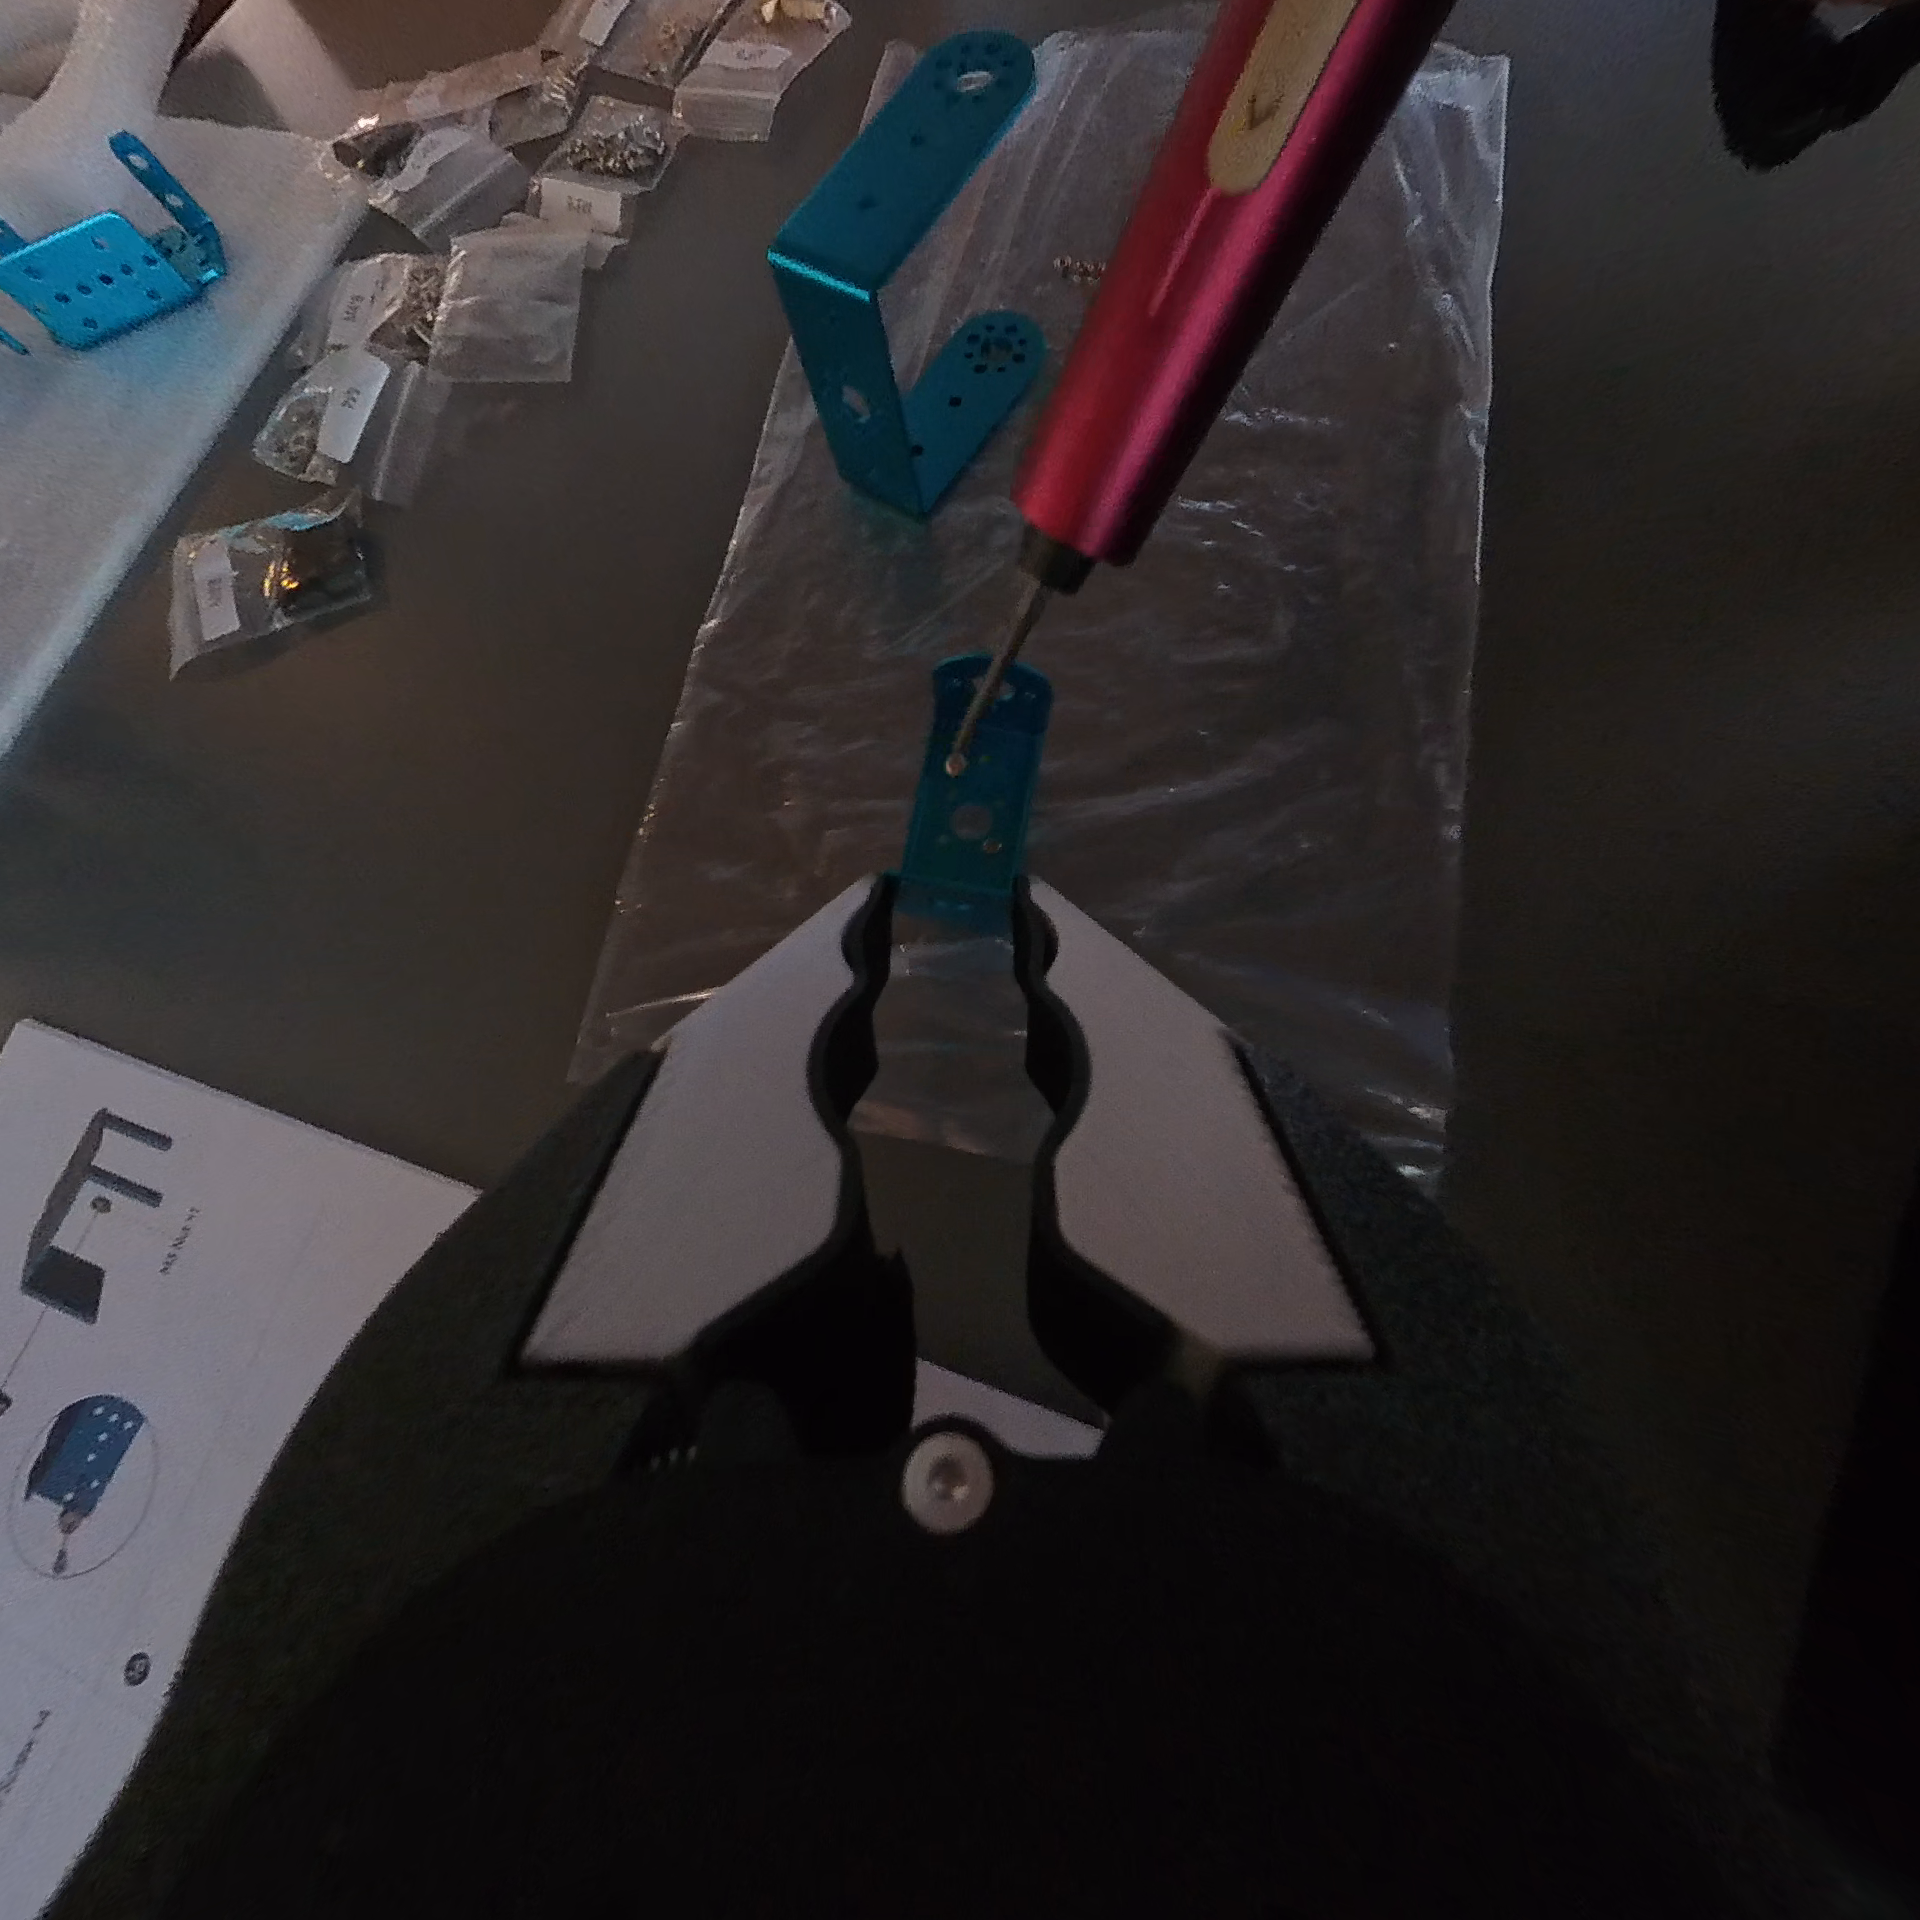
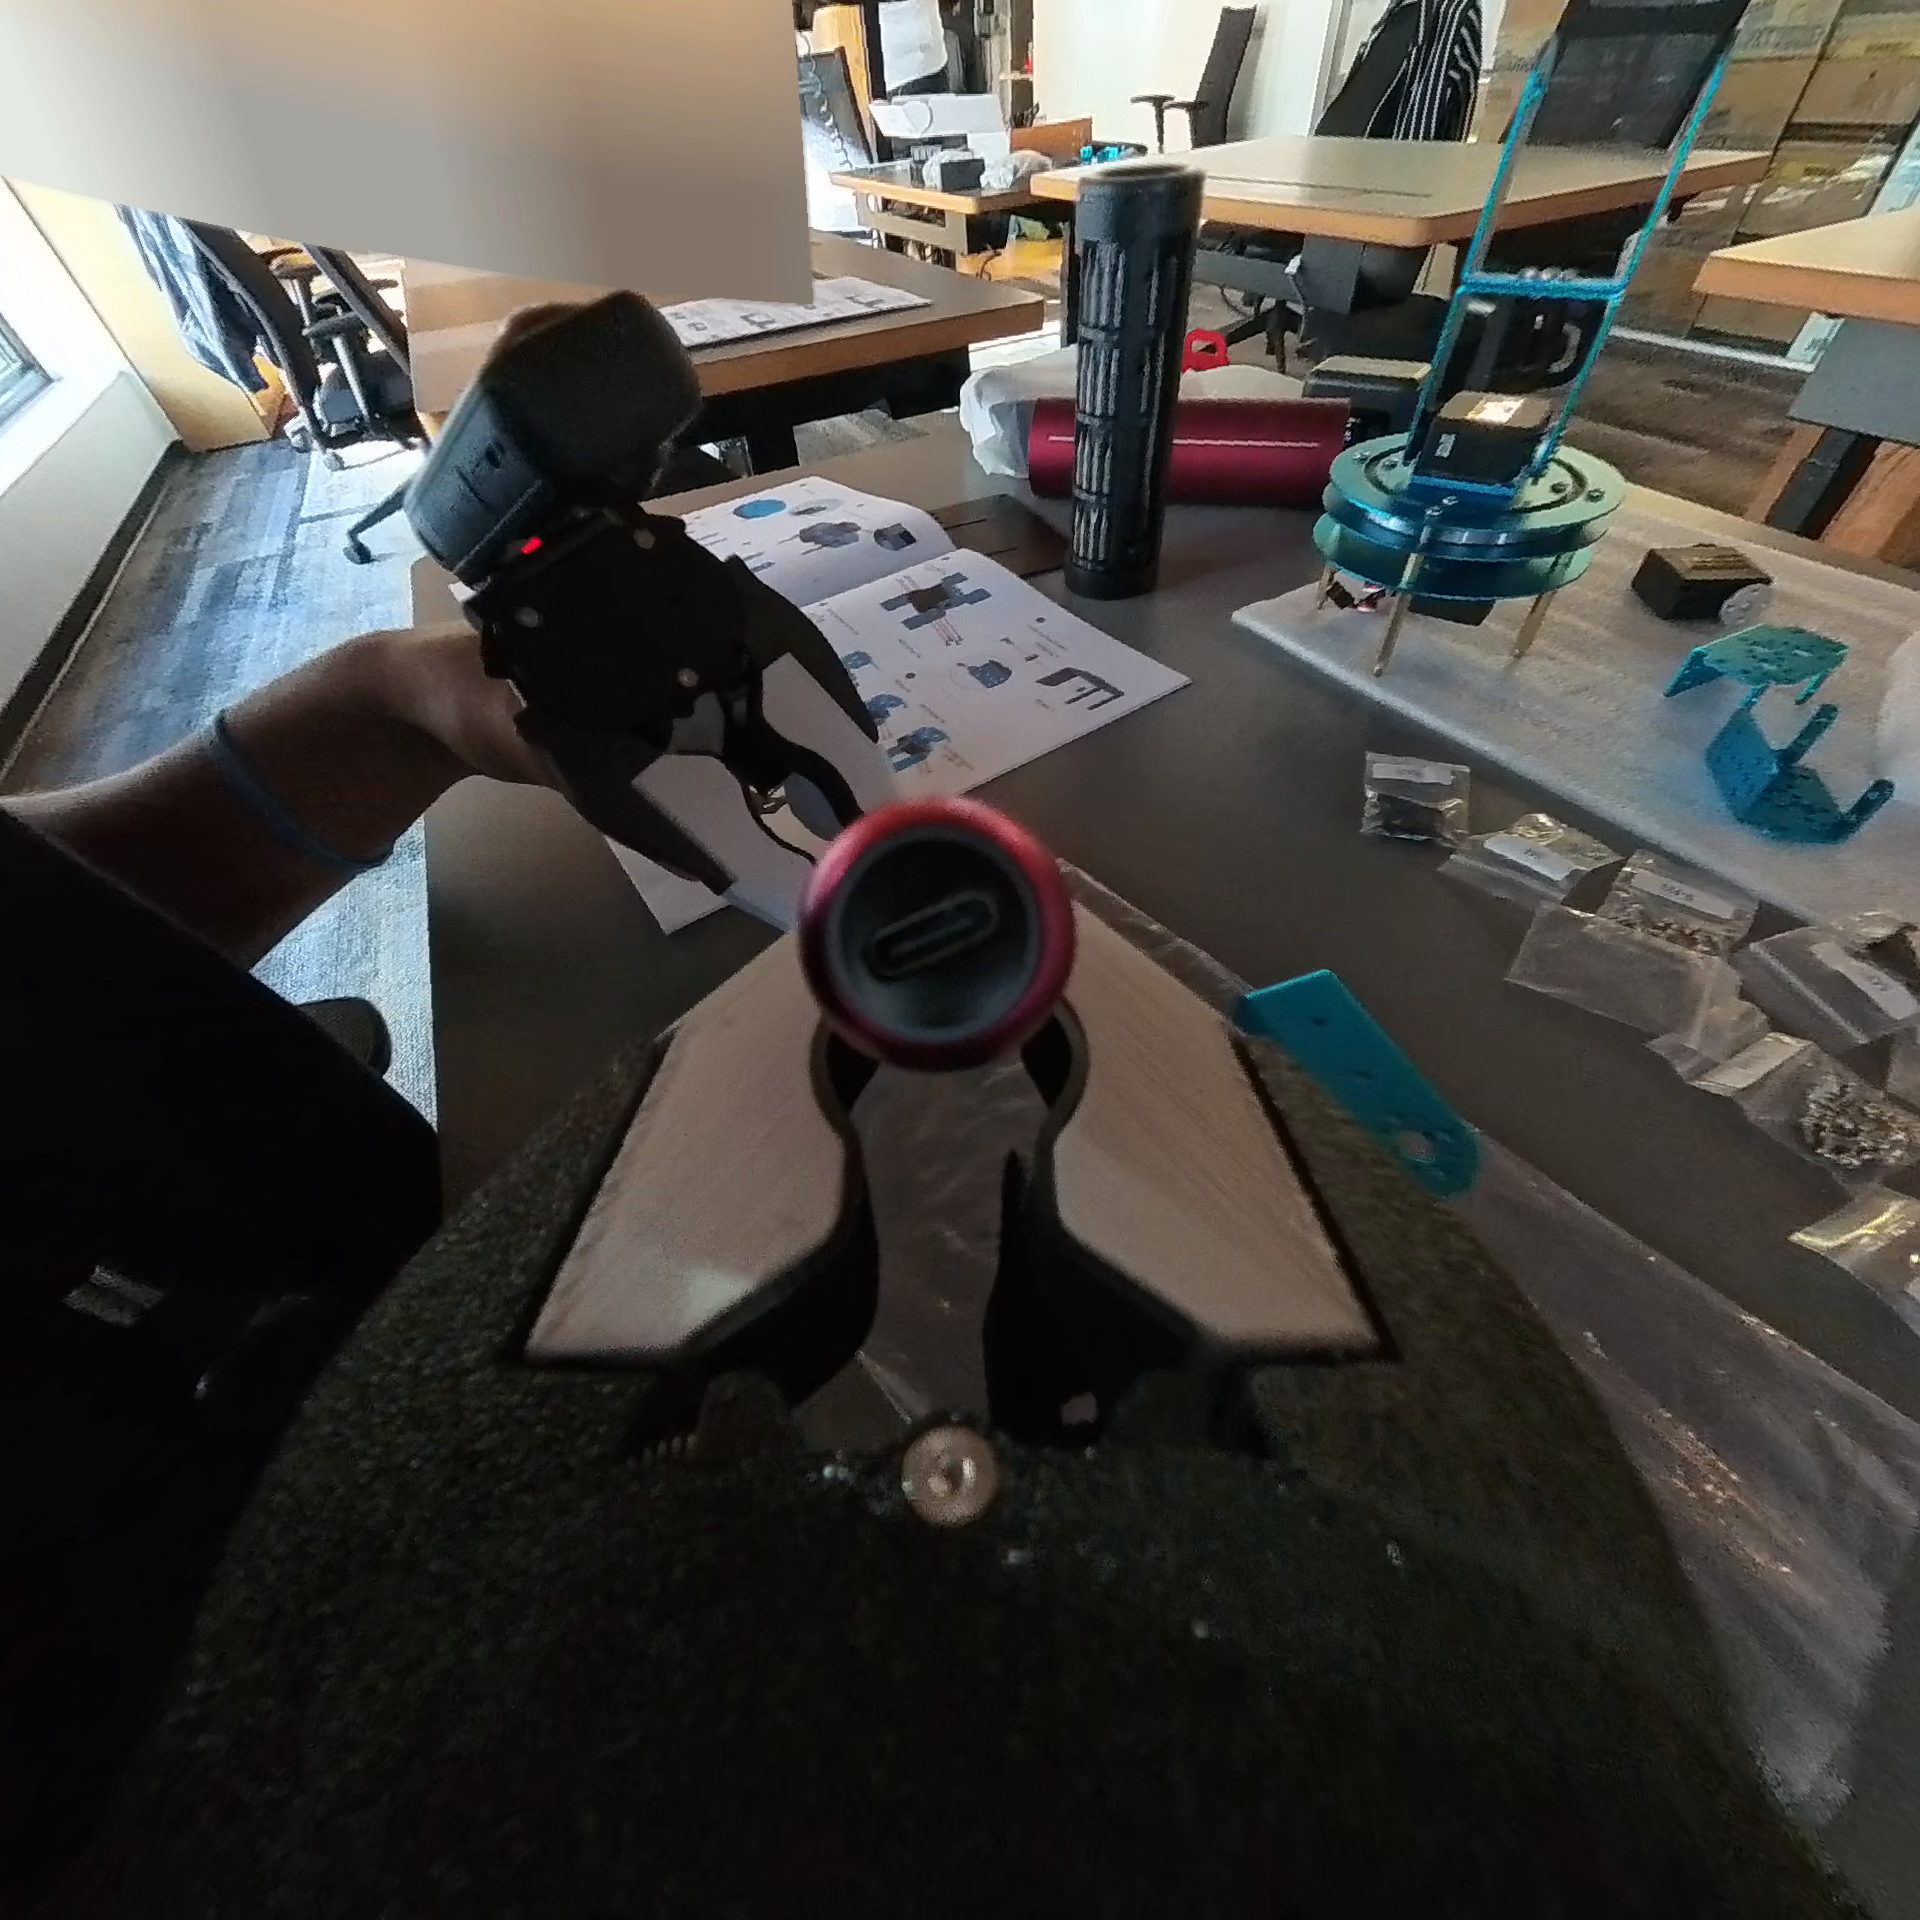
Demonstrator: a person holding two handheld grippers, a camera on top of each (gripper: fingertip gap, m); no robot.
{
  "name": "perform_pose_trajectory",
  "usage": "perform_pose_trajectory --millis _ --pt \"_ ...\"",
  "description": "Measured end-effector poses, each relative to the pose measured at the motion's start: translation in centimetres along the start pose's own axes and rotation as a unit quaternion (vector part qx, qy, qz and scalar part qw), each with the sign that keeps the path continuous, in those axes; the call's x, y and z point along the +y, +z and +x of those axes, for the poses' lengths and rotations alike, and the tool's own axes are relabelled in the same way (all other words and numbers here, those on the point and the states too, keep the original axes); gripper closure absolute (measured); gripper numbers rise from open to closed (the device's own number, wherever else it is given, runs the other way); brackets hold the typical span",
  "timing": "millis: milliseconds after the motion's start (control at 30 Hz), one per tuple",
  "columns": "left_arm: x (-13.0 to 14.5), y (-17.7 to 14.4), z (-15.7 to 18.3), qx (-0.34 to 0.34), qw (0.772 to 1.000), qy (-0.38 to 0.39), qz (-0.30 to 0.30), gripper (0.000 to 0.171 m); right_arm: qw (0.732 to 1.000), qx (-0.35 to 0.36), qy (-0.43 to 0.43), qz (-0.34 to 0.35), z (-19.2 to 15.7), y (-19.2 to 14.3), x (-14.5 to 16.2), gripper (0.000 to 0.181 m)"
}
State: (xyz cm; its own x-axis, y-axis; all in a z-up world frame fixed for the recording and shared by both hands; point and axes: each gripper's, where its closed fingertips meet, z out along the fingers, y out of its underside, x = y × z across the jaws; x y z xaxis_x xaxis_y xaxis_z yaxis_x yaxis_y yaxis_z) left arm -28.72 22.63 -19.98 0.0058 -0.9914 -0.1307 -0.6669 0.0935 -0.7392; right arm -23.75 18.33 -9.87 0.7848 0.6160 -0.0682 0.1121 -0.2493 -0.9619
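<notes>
My left gripper [image 1: 954,899] is shut on a small blue metal bracket [image 1: 971,810] and holds it by its lower end above a clear plastic bag [image 1: 1195,727]. A red electric screwdriver [image 1: 1174,312] comes in from the upper right. Its thin bit [image 1: 982,707] rests on a small screw on the bracket's face. My right gripper [image 2: 940,1044] is shut on the screwdriver, whose rear end with a charging port [image 2: 935,951] faces the camera. A person's hand holds the left gripper's black body [image 2: 623,665] to the left.
A blue U-shaped bracket [image 1: 883,312] lies on the bag, and it also shows in the right wrist view [image 2: 1361,1081]. Small bags of screws [image 1: 457,301] lie upper left. An instruction sheet [image 1: 156,1299], an open manual [image 2: 935,644], a black cylinder [image 2: 1127,384] and a blue turntable assembly [image 2: 1455,499] stand around. The gap from one gripper's tips to the other's is roughly 12 cm.
</notes>
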Motion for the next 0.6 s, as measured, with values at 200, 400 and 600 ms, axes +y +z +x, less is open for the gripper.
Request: perform_pose_trajectory --millis 200,400,600 --pt "-0.1 -0.1 0.2 0.001 1.000 0.002 0.002 0.150 1.000 -0.006 -0.001 -0.008 -0.3 0.6 0.4 0.160" --pt "0.0 -0.1 0.4 0.004 1.000 0.002 0.003 0.150 1.000 -0.004 -0.007 -0.016 -0.4 0.9 0.7 0.159" --pt "0.0 -0.3 0.3 0.003 1.000 0.003 0.004 0.150 1.000 -0.005 -0.012 -0.023 -0.5 1.2 0.9 0.159"
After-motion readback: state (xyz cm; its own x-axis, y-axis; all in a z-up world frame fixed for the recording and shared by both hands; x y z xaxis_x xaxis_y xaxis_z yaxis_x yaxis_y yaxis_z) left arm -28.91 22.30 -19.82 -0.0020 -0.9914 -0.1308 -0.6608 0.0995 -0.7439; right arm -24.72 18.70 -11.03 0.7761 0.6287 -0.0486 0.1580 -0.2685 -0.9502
